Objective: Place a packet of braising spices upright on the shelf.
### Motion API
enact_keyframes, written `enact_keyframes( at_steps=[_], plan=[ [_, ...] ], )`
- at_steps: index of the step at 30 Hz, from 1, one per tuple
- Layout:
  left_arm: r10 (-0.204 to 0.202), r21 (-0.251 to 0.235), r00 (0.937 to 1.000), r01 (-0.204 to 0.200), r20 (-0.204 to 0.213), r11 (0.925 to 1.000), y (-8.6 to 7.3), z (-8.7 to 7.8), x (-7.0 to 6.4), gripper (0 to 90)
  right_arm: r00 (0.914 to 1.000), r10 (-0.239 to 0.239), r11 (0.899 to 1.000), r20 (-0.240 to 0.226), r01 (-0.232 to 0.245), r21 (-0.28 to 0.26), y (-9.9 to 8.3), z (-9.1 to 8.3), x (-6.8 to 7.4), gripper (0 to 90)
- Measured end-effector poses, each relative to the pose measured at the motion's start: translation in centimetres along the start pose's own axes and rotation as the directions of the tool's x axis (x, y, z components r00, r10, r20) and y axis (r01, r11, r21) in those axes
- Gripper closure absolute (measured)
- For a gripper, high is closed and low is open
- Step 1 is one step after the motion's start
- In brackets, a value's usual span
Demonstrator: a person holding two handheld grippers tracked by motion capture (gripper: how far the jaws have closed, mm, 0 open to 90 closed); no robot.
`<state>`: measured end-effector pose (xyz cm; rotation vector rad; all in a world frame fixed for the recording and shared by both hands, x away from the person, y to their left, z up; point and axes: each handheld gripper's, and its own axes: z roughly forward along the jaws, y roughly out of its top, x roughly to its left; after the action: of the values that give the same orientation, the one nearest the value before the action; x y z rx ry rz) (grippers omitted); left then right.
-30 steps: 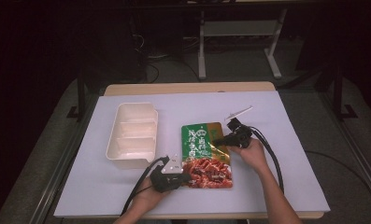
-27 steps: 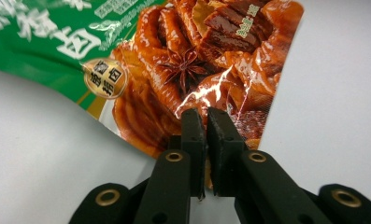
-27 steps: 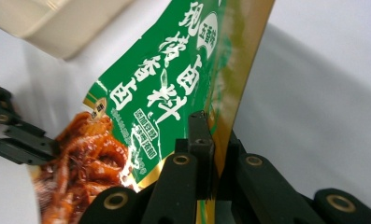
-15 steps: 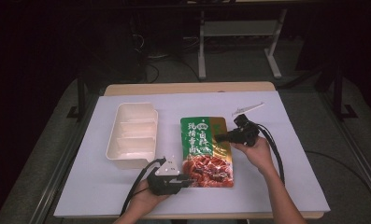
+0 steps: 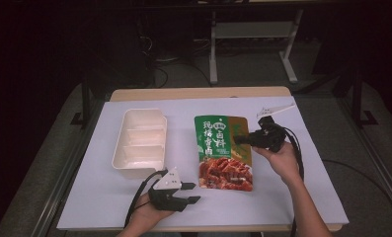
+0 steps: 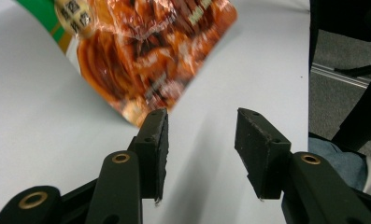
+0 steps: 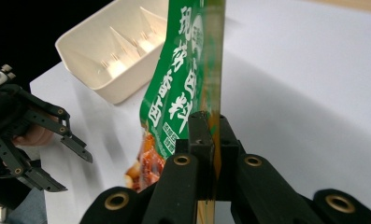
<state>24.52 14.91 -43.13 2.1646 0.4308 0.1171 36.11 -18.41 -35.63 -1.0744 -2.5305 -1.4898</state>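
My right gripper (image 5: 240, 139) has its jaws clamped on the right edge of the green-and-red food pouch (image 5: 223, 153), which lies on the white counter (image 5: 302, 187) between my two hands (its lower corner sits just ahead of the other tool). My left gripper (image 5: 188, 193) hovers near that corner with jaws spread wide, gripping nothing. The cream divided tray (image 5: 139, 143) rests left of the pouch.

Tray (image 5: 139, 143) on tabletop (image 5: 307, 197), left of pouch (image 5: 223, 153). Right hand-held gripper (image 5: 242, 139) at pouch's right edge. Left hand-held gripper (image 5: 193, 193) near the front edge, just left of pouch's near corner.
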Motion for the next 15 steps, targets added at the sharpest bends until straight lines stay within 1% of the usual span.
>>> enact_keyframes(
  at_steps=[4, 6, 7, 8, 10, 15],
  plan=[
    [-0.006, -0.007, 1.0000, 0.006, 0.003, 1.0000, -0.6, -0.4, -0.1, 50.7, 0.9992, -0.037, 0.999, 0.016, 0.037, -0.008, 1.0, -0.7, 0.9, 89.5],
    [0.000, -0.004, 1.0000, 0.000, 0.005, 1.0000, -0.8, -0.7, -0.2, 49.9, 0.9986, -0.048, 0.999, 0.020, 0.048, -0.014, 1.4, -0.9, 1.3, 89.6],
    [0.000, -0.004, 1.0000, 0.000, 0.005, 1.0000, -0.8, -0.7, -0.2, 49.4, 0.9986, -0.048, 0.999, 0.020, 0.048, -0.014, 1.4, -0.9, 1.3, 89.6],
    [0.009, -0.007, 1.0000, -0.009, 0.005, 0.9999, -1.0, -0.9, -0.4, 48.7, 0.9977, -0.063, 0.998, 0.025, 0.063, -0.020, 1.7, -1.0, 1.8, 89.6],
    [0.023, -0.014, 0.9997, -0.023, -0.008, 0.9996, -1.2, -1.2, -0.7, 45.6, 0.9964, -0.077, 0.997, 0.035, 0.078, -0.028, 2.0, -1.2, 2.3, 89.7],
    [0.032, -0.035, 0.9995, -0.032, -0.007, 0.9989, -1.5, -1.7, -0.9, 43.0, 0.9928, -0.107, 0.993, 0.053, 0.109, -0.039, 2.9, -1.6, 3.4, 89.8]
  ],
)
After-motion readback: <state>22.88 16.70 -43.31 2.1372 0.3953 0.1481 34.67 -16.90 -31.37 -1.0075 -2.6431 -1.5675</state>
